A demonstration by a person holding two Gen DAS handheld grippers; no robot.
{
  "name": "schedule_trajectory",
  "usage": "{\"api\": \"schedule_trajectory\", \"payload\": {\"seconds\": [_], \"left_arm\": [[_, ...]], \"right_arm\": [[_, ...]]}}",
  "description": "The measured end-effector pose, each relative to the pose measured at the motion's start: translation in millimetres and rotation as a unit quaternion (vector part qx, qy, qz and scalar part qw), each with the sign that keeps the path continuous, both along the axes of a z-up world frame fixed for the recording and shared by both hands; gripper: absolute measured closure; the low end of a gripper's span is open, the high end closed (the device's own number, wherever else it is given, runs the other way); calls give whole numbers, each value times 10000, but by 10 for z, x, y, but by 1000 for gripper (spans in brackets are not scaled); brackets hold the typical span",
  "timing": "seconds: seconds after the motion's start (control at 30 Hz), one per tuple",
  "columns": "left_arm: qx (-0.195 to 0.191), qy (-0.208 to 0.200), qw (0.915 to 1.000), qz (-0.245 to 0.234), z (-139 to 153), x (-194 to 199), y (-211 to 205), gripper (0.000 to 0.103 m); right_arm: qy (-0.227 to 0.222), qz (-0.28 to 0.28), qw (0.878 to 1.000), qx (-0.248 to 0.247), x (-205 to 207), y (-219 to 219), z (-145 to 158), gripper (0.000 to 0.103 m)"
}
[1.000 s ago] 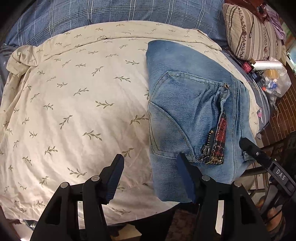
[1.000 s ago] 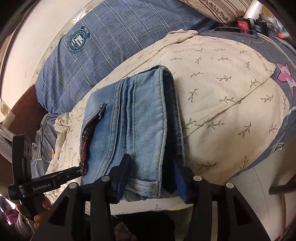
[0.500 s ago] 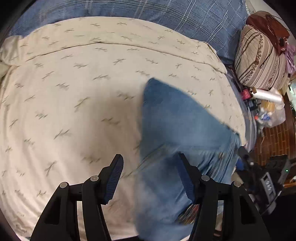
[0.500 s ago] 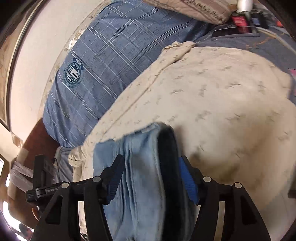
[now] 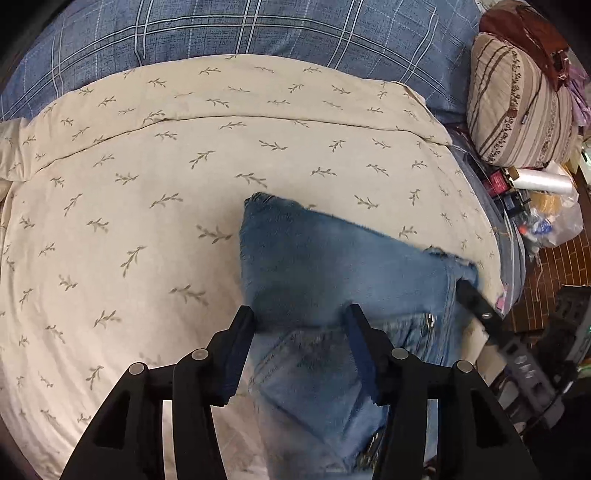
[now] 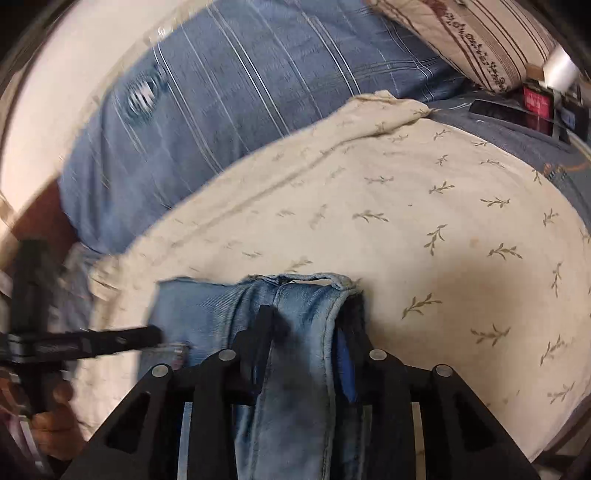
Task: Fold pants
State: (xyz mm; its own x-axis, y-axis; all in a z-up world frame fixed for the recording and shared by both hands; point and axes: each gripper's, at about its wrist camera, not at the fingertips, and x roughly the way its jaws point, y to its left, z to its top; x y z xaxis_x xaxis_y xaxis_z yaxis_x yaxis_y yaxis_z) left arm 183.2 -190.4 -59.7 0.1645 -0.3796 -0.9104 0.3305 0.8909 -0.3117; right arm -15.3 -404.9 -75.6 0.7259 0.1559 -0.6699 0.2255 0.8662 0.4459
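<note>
Here both grippers angle down at the bed (image 5: 147, 221): left gripper (image 5: 301, 325) and right gripper (image 6: 306, 332) jaws closing around folded jeans (image 5: 332, 273) at lower centre; the round badge (image 6: 142, 94) on the blanket (image 6: 258, 74) is blurred, unreadable.

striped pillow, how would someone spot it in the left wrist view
Start at the cream leaf-print sheet covering the bed. Follow it to its far right corner, where the striped pillow stands. Its beige cover with brown stripes differs from the blue plaid bedding nearby.
</note>
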Motion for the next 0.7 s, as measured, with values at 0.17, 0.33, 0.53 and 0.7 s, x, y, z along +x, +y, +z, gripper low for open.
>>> {"api": "schedule_trajectory", "payload": {"seconds": [0.17,0.33,0.53,0.7], "left_arm": [[-572,458,9972,-134,1,-365,422,50],[-670,1000,9925,-202,-276,-625,398,47],[-352,617,9970,-296,-243,-730,306,41],[-552,699,9957,-247,-240,-664,441,43]], "right_arm": [[-209,71,9953,940,-633,-149,19,44],[301,430,9934,1018,-775,111,-284,86],[42,319,9948,-967,-961,483,25,87],[579,108,9936,-964,-912,323,-204,74]]}}
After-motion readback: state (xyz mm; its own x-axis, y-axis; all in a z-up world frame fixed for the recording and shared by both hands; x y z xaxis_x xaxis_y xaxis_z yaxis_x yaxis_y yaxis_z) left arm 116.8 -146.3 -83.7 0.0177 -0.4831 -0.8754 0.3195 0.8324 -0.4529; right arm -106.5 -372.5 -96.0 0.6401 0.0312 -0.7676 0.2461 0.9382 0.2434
